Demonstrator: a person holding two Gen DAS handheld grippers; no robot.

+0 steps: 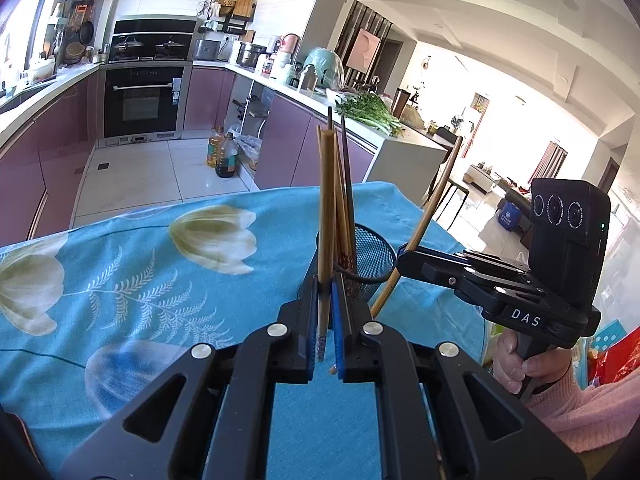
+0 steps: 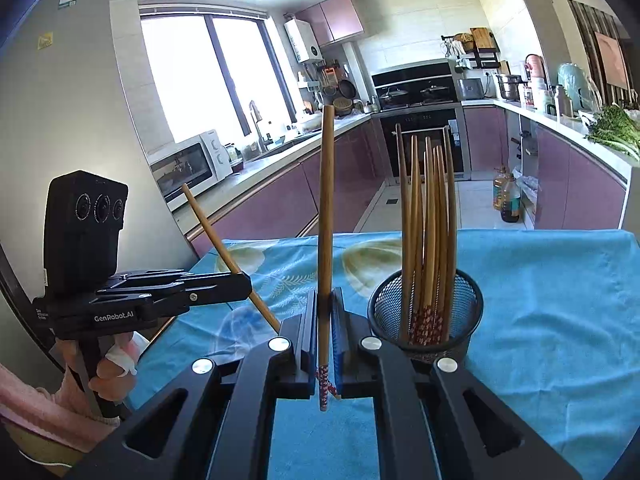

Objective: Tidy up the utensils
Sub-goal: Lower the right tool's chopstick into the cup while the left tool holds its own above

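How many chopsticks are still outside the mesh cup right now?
2: one clamped upright in the left gripper, one in the right gripper. The rest stand bunched in the mesh cup; none shows on the tablecloth.

I see a table covered by a turquoise cloth printed with large pale tulips and white fern sprigs (image 1: 160, 264). Directly on the cloth stands one black wire-mesh cylindrical holder (image 2: 464, 312), upright near the table's middle, filled with upright wooden chopsticks (image 2: 430, 240).
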